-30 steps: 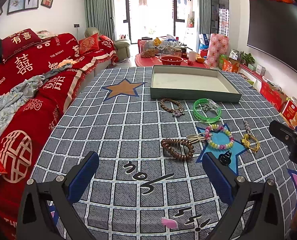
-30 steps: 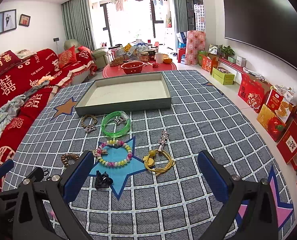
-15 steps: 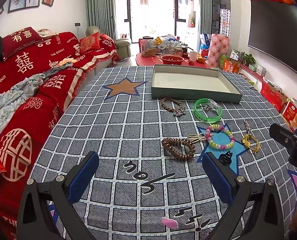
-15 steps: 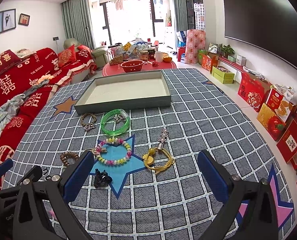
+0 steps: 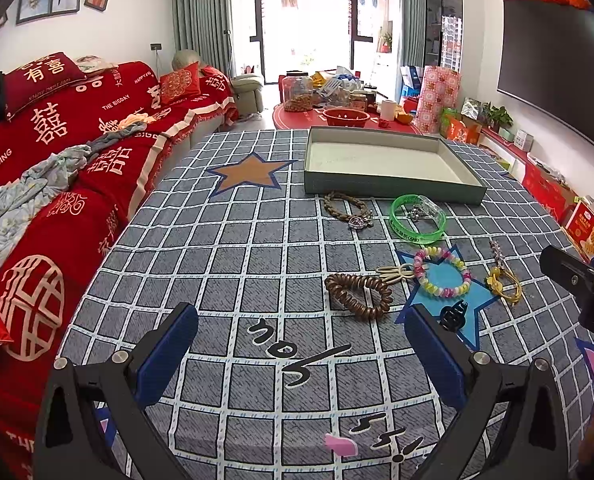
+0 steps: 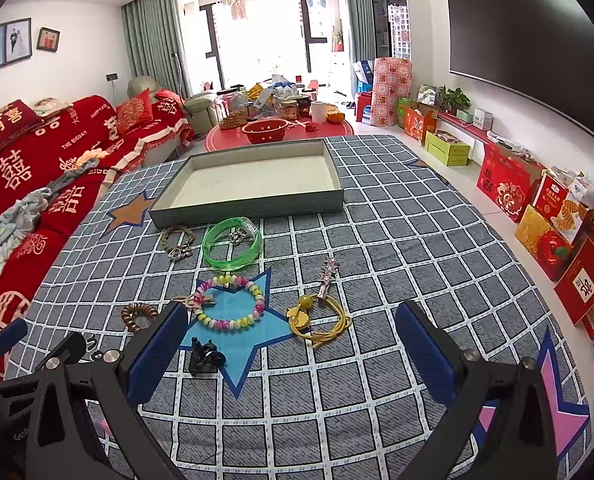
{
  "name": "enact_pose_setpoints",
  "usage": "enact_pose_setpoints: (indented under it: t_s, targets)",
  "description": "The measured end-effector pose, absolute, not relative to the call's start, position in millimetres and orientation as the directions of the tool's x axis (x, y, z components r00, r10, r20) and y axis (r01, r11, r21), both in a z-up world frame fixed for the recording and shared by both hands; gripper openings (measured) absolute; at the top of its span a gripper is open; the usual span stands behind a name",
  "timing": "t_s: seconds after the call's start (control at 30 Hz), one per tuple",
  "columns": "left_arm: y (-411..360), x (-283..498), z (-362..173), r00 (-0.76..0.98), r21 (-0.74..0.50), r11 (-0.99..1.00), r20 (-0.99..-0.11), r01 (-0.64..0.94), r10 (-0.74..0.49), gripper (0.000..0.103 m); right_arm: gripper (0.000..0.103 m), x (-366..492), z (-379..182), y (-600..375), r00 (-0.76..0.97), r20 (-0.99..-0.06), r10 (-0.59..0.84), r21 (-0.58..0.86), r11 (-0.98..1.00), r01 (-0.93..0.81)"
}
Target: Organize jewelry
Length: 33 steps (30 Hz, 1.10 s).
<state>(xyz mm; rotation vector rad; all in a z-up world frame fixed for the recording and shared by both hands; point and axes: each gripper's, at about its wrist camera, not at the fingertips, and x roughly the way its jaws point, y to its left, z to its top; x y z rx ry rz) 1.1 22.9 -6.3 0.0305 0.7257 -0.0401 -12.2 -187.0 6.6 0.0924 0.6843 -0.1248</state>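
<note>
Both grippers hover with fingers spread wide and empty over a worktop covered in grey checked cloth (image 6: 397, 240). Ahead of the right gripper (image 6: 293, 352) lie a pastel beaded bracelet (image 6: 231, 302) and a yellow cord bracelet (image 6: 321, 318); beyond them sits an empty shallow grey tray (image 6: 253, 206). A brown coiled hair tie (image 5: 357, 294) lies ahead of the left gripper (image 5: 301, 352). Risk: the thin cords may slip from the fingers or snag neighbouring pieces, dragging them along.
</note>
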Motion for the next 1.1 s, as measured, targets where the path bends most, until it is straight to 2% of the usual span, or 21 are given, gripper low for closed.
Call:
enact_pose_setpoints:
  t_s: [0.47,0.6,0.83,1.1]
  targets:
    - [24.8,5.1,-14.5,0.728,0.020,0.998,-0.685,0.057,-0.028,0.103,0.103,-11.6,4.7,-184.3,0.758,-0.647,-0.084,0.044,0.988,0.147]
    - [26.3,13.3,-21.0,0.695,0.008,0.998,-0.718,0.060,-0.036,0.103,0.103,-6.4,-5.1,-186.1,0.726,-0.684,-0.071,0.063,0.986,0.156]
    - [35.2,48.6,-32.4,0.603,-0.096,0.992,-0.788,0.082,-0.126,0.103,0.103,0.4,-20.4,-225.1,0.649,-0.757,-0.067,0.080,0.978,0.194]
    - [26.7,78.5,-53.4,0.522,-0.121,0.990,-0.841,0.075,-0.142,0.103,0.103,22.0,-38.3,-252.9,0.552,-0.832,-0.057,0.083,0.971,0.226]
